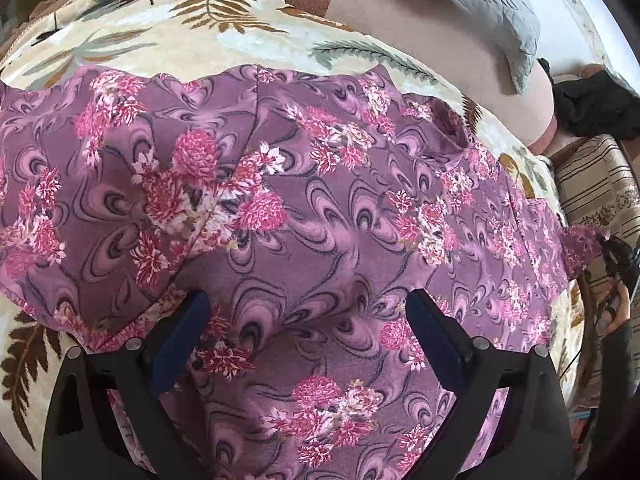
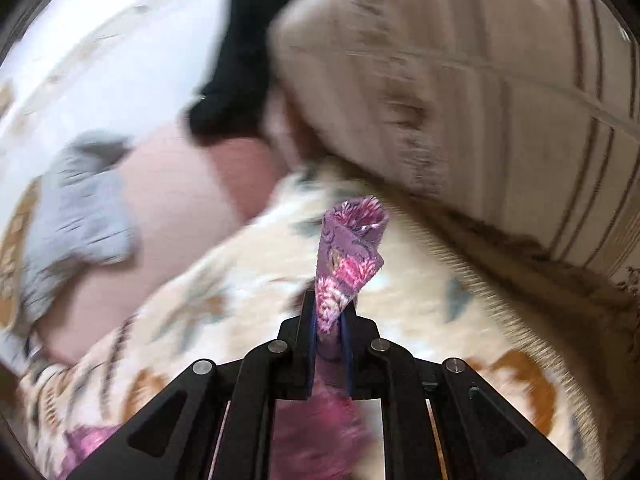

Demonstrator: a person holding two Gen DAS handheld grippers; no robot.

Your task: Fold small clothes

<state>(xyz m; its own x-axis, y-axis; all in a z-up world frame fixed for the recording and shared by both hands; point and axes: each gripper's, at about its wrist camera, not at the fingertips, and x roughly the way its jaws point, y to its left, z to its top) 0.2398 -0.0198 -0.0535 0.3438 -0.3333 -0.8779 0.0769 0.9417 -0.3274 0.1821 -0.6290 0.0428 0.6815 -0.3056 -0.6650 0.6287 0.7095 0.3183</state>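
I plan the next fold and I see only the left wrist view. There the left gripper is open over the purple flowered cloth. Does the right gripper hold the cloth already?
Observer: Yes. In the right wrist view the right gripper is shut on a corner of the purple flowered cloth, which sticks up between its fingers.
Operator: Is that corner lifted, or does it lie on the blanket?
Observer: It stands above the leaf-print blanket; below the fingers I cannot tell.
Operator: What lies ahead of the right gripper?
Observer: A striped cushion, with a black garment to its left. The picture is blurred.
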